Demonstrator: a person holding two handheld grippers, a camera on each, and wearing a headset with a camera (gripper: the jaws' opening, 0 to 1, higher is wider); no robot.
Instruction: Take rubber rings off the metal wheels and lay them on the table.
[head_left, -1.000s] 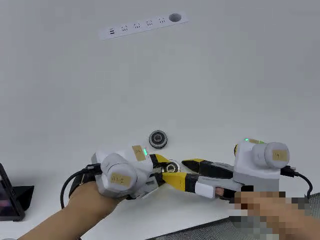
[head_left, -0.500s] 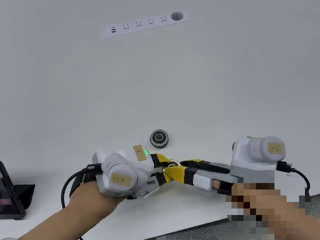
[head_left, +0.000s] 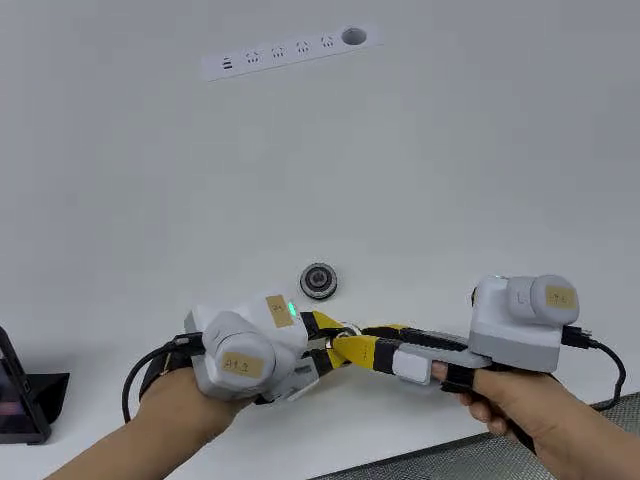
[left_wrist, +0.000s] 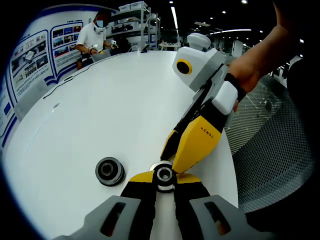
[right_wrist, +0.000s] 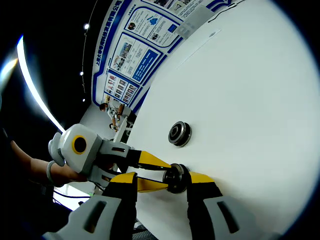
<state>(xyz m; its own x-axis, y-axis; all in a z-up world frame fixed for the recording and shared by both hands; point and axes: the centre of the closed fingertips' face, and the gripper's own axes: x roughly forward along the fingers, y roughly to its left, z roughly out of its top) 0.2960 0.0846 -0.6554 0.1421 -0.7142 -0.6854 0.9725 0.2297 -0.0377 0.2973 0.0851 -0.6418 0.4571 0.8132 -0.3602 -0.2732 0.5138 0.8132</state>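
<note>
Just above the white table (head_left: 420, 200), a small metal wheel with a black rubber ring (left_wrist: 164, 175) is pinched between the yellow jaw tips of my left gripper (left_wrist: 164, 181). My right gripper (right_wrist: 165, 178) comes in from the opposite side, its jaws closed around the same wheel (right_wrist: 176, 178) at its rubber rim. In the head view both grippers meet low in the middle, left gripper (head_left: 328, 330) and right gripper (head_left: 345, 342). A second ringed wheel (head_left: 318, 281) lies flat on the table just beyond them, also seen as wheel (left_wrist: 110, 171) and wheel (right_wrist: 179, 133).
A white power strip (head_left: 288, 50) lies at the far side of the table. A dark device on a stand (head_left: 22, 400) sits at the left edge. A grey mesh mat (head_left: 620, 425) borders the near right corner. The table's front edge runs just under the hands.
My right gripper's jaws, spread wide a second ago, have closed in on the wheel that the left gripper holds. The wheel on the table has stayed put.
</note>
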